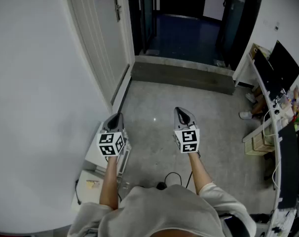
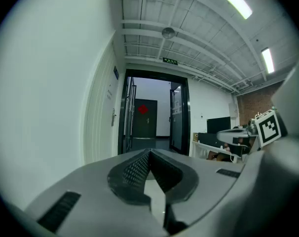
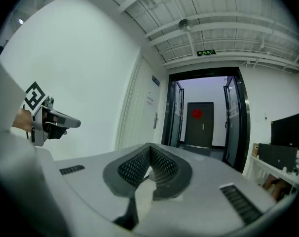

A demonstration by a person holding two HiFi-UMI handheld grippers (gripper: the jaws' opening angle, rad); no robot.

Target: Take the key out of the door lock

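A white door stands at the far left of the room, with its metal handle well ahead of both grippers. The same handle shows small in the left gripper view, and the handle also in the right gripper view. It is too far off for me to make out a key. My left gripper is held level, jaws shut with nothing between them. My right gripper is beside it, also shut and empty. Each gripper sees the other: right gripper, left gripper.
A raised threshold leads into a dark corridor ending at a dark door. A desk with monitors lines the right wall. A white box sits against the left wall, and a cable lies on the floor by my feet.
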